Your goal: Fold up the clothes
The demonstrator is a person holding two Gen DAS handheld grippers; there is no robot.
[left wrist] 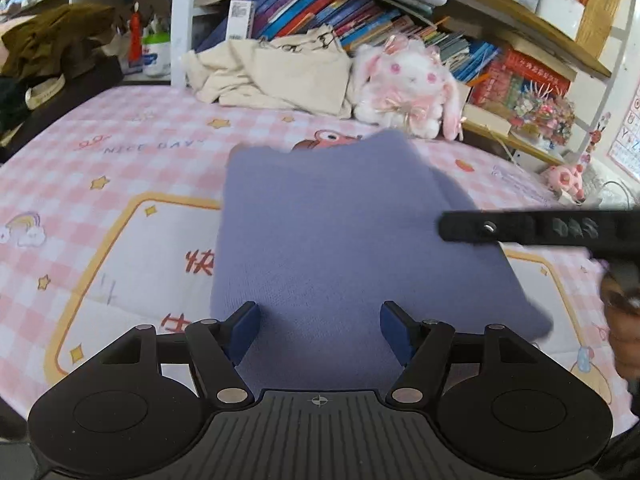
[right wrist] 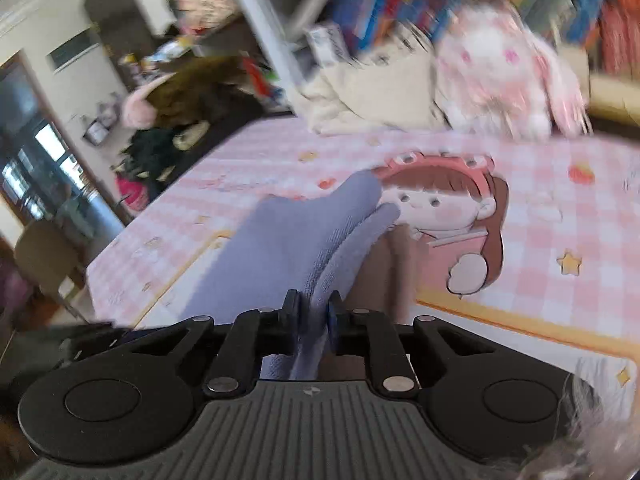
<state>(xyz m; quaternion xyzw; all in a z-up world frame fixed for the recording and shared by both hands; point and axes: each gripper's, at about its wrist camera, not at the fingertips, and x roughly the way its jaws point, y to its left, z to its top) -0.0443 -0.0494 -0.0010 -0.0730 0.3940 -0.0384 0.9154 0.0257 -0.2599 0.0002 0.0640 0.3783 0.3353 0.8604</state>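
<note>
Lavender knit, the folded sweater (left wrist: 340,248) lies mid-bed on the pink checked sheet (left wrist: 120,168), its near edge running between the spread fingers of the left gripper (left wrist: 319,330), which hold nothing. At 3 o'clock in the left view the right gripper (right wrist: 314,314) is pressed together on the sweater's right edge, lifting a doubled fold off the sheet. Bare sheet lies open at 9 o'clock, while at 12 o'clock a cream garment (left wrist: 276,76) and a plush rabbit (left wrist: 408,88) crowd the bookshelf (left wrist: 500,24).
</note>
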